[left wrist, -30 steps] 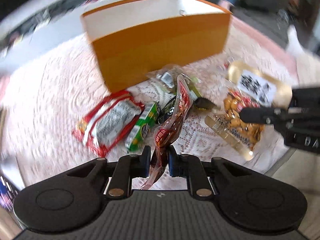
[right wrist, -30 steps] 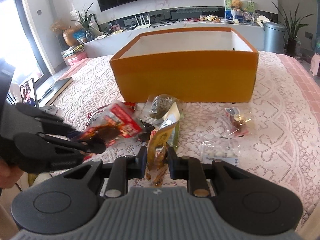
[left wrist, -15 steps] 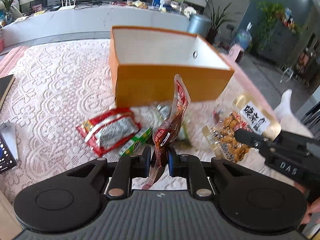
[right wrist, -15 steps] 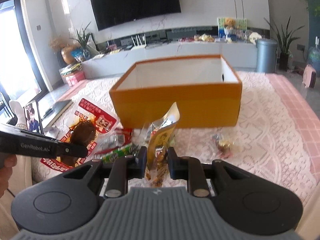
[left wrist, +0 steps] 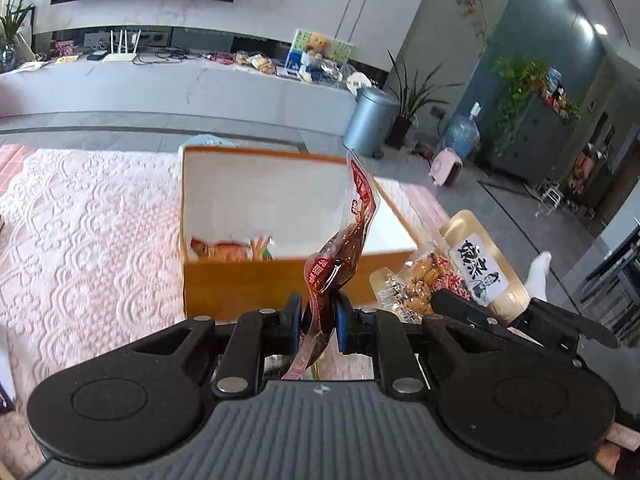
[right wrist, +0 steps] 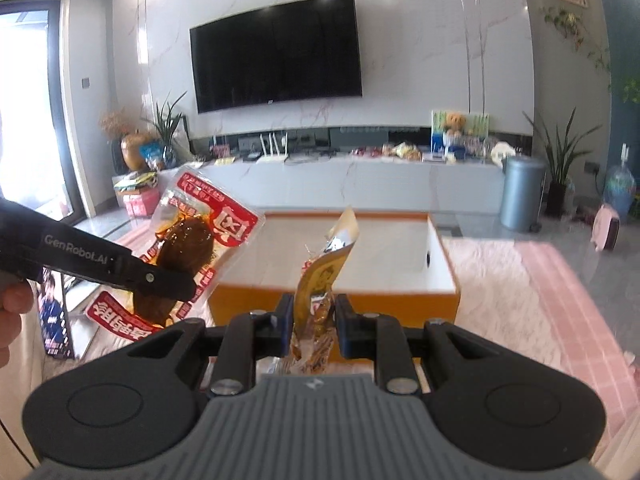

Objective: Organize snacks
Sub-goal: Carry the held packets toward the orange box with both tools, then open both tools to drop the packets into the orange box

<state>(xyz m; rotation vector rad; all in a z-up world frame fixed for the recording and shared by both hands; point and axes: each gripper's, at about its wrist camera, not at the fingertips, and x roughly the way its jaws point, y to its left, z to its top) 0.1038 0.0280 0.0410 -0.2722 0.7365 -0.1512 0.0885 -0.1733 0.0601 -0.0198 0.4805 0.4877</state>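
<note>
My left gripper is shut on a red clear meat snack pouch, held up in front of the orange box. The same red pouch shows at left in the right wrist view, clamped in the left gripper. My right gripper is shut on a gold peanut pack, held upright before the orange box. That gold pack and the right gripper's finger appear at right in the left wrist view. The box has white inner walls, with some snacks in its near corner.
The box stands on a table under a pink lace cloth. A white TV bench with clutter, a black TV, a grey bin and plants lie beyond. A hand shows at the left edge.
Both grippers have risen with their packs, and the loose snacks on the cloth have dropped out of view. The box's inside now shows from above.
</note>
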